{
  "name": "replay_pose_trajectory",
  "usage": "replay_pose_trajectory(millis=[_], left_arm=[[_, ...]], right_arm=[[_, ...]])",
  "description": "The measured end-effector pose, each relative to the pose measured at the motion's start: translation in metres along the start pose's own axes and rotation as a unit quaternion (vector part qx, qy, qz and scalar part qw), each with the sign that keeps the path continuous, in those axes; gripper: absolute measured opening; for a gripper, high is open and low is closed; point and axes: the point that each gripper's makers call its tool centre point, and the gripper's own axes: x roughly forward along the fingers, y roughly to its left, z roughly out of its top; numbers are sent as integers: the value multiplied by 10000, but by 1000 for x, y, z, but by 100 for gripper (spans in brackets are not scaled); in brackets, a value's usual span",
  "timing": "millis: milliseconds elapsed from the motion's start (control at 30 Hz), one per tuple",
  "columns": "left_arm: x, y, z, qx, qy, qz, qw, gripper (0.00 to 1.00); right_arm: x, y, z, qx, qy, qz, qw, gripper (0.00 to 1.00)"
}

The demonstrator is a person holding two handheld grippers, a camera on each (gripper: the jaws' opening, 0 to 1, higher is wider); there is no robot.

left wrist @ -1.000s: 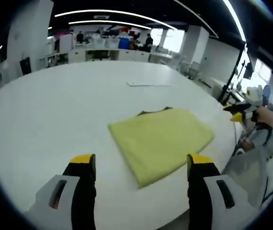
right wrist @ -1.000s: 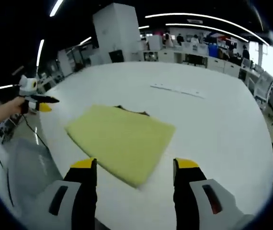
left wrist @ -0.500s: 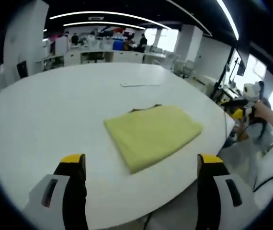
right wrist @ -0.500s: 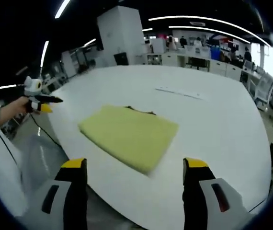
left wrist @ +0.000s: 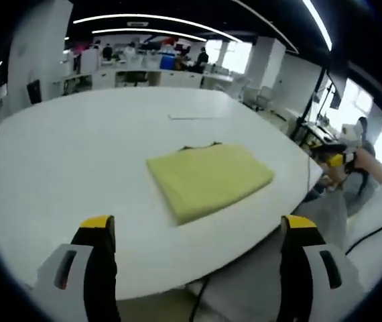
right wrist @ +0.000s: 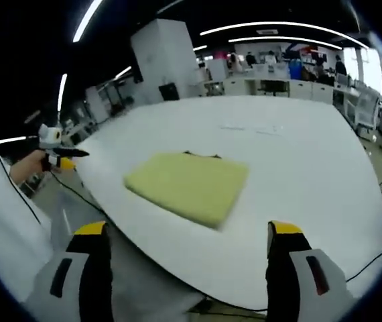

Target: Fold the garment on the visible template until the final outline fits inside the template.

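Yellow folded garment (left wrist: 209, 177) lies flat on the white desk (left wrist: 77, 154), past both my tongs.

I see my left tongs (left wrist: 198, 231) spread wide and holding nothing, with the garment ahead between the two tips. My right tongs (right wrist: 187, 236) are spread wide too, and the garment (right wrist: 187, 184) sits ahead of them, well apart. A thin white strip (left wrist: 191, 117) lies farther back on the desk. Both tongs are off the desk edge.

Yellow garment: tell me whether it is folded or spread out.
Folded. The yellow garment lies as a compact, thick-edged rectangle on the white table; both grippers are off it.
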Motion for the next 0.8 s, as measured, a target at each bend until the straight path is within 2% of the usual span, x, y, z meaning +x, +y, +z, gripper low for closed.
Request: replay_pose_trajectory(millis=[133, 567, 700, 800], left_arm=[[0, -1, 1, 14, -2, 12, 10000, 99], [2, -5, 0, 36, 40, -29, 10000, 99], [4, -2, -5, 32, 96, -17, 9999, 99], [9, -2, -10, 62, 143, -39, 9999, 99]], right_arm=[[-1, 2, -5, 91, 28, 35, 9999, 99], [3, 7, -3, 101, 55, 89, 9999, 99], [6, 5, -8, 97, 136, 87, 9998, 97], [13, -2, -18, 183, 272, 64, 9994, 91]])
